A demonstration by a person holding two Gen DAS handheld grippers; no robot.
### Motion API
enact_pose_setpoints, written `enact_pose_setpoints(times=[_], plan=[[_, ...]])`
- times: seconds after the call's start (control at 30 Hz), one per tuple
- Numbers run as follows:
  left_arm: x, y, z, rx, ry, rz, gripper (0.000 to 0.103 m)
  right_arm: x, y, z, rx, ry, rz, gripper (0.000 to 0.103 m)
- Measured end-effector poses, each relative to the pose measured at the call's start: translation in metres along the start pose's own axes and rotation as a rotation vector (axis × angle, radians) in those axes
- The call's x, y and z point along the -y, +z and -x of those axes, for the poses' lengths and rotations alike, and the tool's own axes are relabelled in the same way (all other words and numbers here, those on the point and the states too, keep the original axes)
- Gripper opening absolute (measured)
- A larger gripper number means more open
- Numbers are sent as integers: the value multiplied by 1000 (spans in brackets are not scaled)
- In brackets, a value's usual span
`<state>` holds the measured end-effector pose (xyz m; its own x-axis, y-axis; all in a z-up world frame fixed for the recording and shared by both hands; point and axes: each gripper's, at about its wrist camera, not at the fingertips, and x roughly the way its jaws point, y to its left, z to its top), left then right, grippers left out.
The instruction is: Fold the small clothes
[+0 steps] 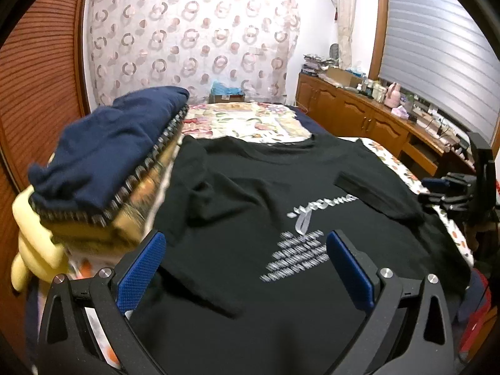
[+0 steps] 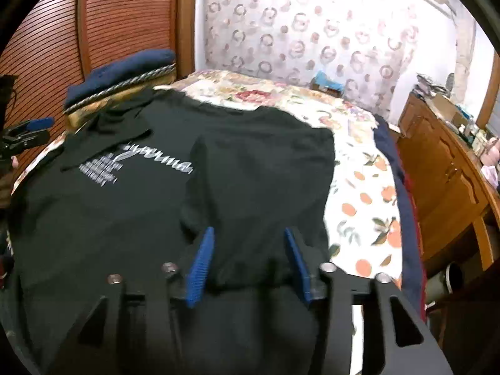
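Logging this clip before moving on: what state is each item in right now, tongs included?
Black printed cotton T-shirt: spread on the bed, print up, both sleeves folded inward.
Navy blue folded garment: resting on top of the stack at the bed's edge.
Left tongs: open, empty, over the shirt.
Right tongs: open, gripping nothing.

T-shirt print (image 1: 307, 243): silver lettering smeared by blur in both views, unreadable.
T-shirt hem: black T-shirt (image 2: 243, 162) runs behind the gripper bodies at the bed's near edge, hem hidden.
Bed's left edge: stack under the navy garment (image 1: 106, 153) blurred; its yellow layers cannot be told apart.
Yellow object (image 1: 34, 243): near left corner, blurred, kind unclear.
Counter items (image 1: 384, 89): too small to identify.
Bed's far edge: blue thing (image 1: 226, 89) partly hidden.
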<state>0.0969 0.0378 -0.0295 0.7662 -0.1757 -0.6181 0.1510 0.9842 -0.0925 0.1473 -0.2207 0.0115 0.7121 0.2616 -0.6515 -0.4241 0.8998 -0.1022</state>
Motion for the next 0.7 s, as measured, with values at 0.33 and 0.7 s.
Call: enact_pose_setpoints(times=[0.33, 0.7], plan=[[-26, 60, -58, -106, 17, -93, 68, 46, 40, -63, -26, -67, -113, 57], [-36, 88, -144, -313, 94, -130, 30, 75, 63, -120, -89, -51, -152, 57]])
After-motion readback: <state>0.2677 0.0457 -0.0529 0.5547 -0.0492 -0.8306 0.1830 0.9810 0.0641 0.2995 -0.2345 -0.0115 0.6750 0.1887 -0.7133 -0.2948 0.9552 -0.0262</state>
